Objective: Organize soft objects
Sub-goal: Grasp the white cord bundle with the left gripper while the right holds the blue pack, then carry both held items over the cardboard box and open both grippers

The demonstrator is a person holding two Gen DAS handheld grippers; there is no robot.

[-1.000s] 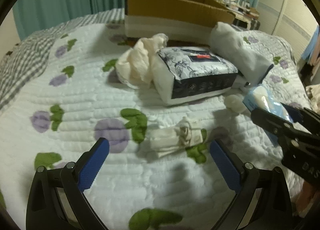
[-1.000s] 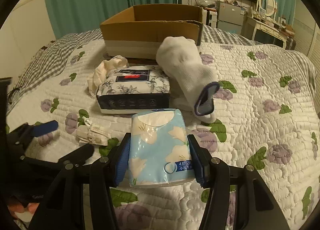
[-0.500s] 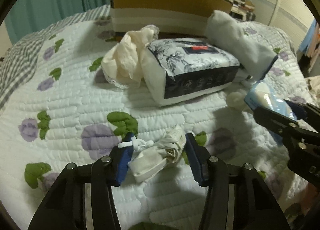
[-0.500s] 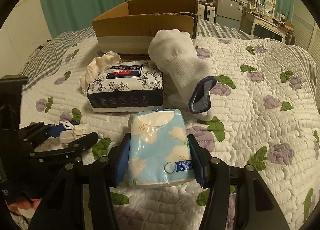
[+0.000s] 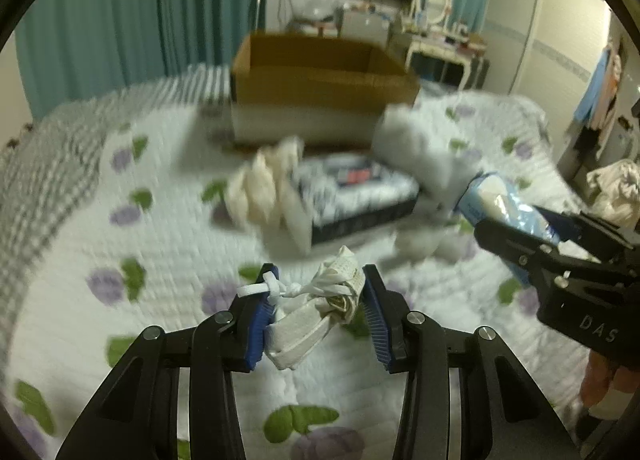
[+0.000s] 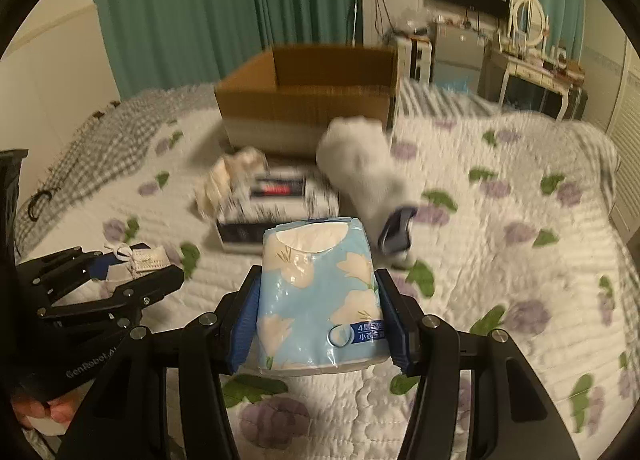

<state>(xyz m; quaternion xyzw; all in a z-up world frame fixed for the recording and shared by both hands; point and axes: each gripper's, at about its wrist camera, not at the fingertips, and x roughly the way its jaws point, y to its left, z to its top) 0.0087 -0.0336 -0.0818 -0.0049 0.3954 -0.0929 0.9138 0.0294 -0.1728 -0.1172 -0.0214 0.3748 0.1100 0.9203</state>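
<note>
Transport step: left gripper (image 5: 318, 314), jaws just closed on white bundle (image 5: 320, 310), right gripper (image 6: 318, 312) clamping tissue pack (image 6: 320, 296); next, carry both to cardboard box (image 6: 312, 100), upper centre.

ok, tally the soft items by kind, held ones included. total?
Tissue packs: 2 — blue pack, floral pack
Socks: 1 — white sock
Cloth bundles: 2 — tied bundle, cream cloth
Total: 5

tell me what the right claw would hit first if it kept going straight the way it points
Probably the dark floral tissue pack just past the blue tissue pack that the right claw holds; depth is blurred, so it's uncertain.
</note>
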